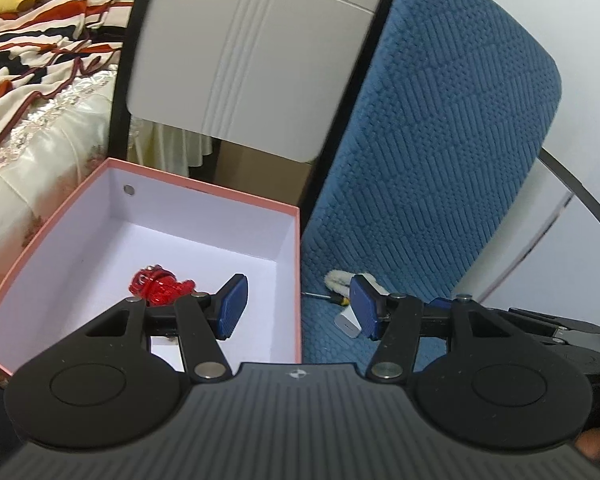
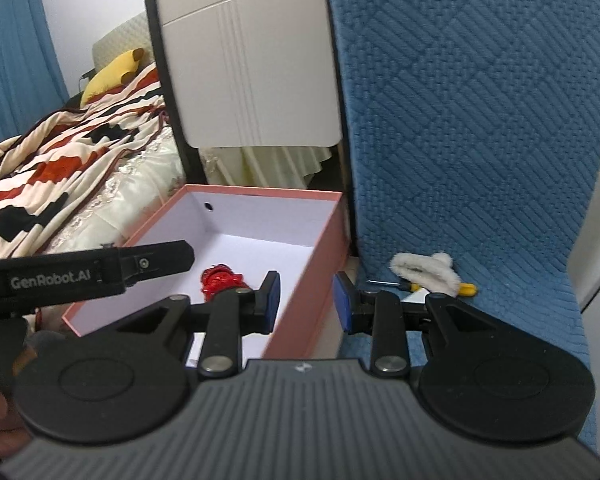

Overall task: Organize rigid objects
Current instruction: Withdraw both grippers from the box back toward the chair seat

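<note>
Matt cardboard box (image 1: 100,216), glossy red plastic toy (image 1: 160,286), woven blue cushion (image 1: 440,140)

White lettering "GenRobot.AI" on the black body of the left gripper (image 2: 172,258), seen from the right wrist view; no other legible text, labels or numbers anywhere
</note>
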Motion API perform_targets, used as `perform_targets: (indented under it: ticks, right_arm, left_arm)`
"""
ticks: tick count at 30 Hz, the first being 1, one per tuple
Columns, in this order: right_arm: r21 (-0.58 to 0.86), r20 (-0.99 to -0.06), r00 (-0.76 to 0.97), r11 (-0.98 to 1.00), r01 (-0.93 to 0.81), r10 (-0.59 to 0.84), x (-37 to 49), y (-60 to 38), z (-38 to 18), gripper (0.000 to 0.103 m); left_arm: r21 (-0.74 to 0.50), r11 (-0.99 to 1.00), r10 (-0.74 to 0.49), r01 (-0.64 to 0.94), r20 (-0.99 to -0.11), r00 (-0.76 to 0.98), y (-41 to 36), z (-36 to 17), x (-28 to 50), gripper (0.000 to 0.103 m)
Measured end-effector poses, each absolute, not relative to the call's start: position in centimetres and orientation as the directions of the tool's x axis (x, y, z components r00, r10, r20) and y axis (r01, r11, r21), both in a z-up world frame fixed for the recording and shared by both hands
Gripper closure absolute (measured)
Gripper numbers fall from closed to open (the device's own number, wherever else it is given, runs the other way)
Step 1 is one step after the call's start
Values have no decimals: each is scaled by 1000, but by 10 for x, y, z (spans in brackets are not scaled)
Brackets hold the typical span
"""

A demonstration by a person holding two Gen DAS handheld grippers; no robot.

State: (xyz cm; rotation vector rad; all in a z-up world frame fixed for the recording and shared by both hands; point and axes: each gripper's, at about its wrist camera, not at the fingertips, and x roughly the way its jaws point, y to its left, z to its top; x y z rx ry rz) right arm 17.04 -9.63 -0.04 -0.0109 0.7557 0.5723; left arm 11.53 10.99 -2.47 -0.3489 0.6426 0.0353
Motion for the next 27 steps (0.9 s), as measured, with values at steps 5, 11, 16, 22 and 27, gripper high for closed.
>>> perform_targets:
  ticks: [5,11,16,22,27]
  right_arm:
    - [187,-663,590,865,-465,461,167,-114,-7,70]
    - [184,-668,600,879,-439,440,160,-131,-12,70]
    - [185,-676,604,891,-415,422,155,-147,-19,70]
    - [176,-687,604,900,-400,403,152,-160,-29,70]
    - [165,-692,606,902,-398,393,150,-171,-31,70]
  left_arm:
    - [-321,940,-108,-113,-595,796,97,-30,114,40]
    - [-321,943,-130,-87,-596,792,82,-34,113,40]
    - [-319,946,-151,-61,-601,785,68,-42,113,40]
    - [-307,951,-160,-45,-607,779,53,-50,114,40]
    - [-303,952,-150,-49,-599,786,44,-55,113,40]
